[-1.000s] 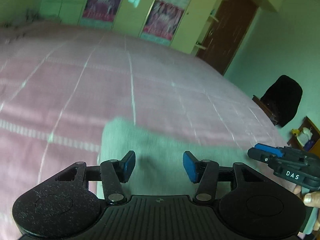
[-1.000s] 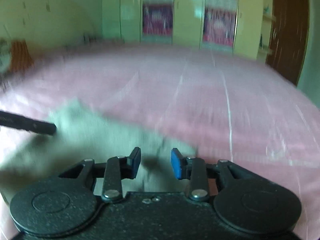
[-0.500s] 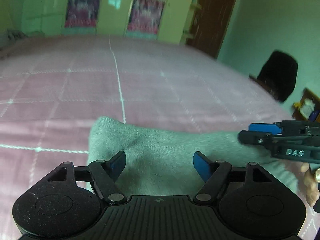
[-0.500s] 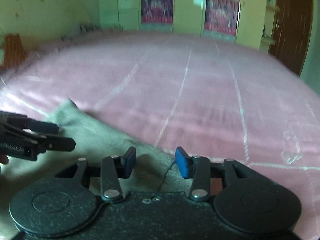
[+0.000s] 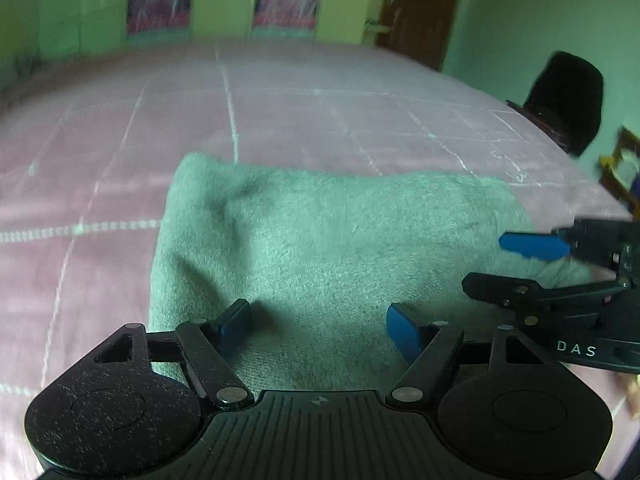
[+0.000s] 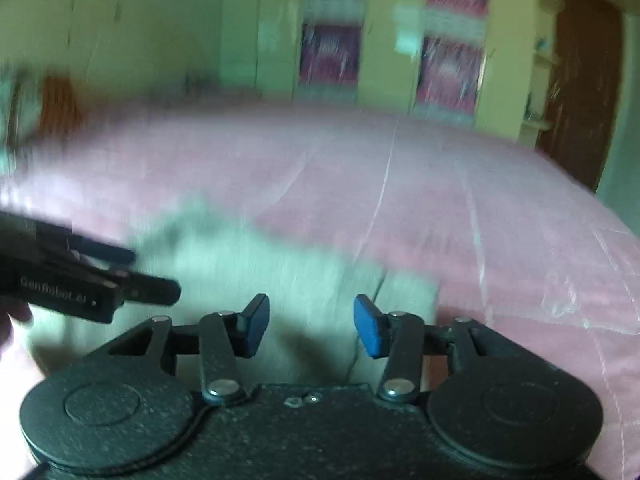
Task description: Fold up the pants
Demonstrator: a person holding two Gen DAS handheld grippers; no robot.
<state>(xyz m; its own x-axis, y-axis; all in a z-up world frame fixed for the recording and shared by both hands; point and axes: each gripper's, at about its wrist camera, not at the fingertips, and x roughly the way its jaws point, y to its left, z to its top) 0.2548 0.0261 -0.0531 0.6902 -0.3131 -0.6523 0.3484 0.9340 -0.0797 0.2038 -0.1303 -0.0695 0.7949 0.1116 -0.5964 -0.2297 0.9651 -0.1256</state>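
The pants (image 5: 320,240) sit as a thick grey folded bundle on the pink bed (image 5: 280,112), near its front edge. Left gripper (image 5: 318,326) and right gripper (image 6: 308,320) both hover over the bundle, fingers apart, gripping nothing. I'd grab both near corners of the bundle together, pinching every layer so the next fold lands square.

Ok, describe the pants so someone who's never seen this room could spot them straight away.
Find the wide pink checked bedspread filling the room. At its near edge lies a folded grey-green fleecy bundle of pants, right ahead of both open grippers. It is the only fuzzy, unlined cloth there.
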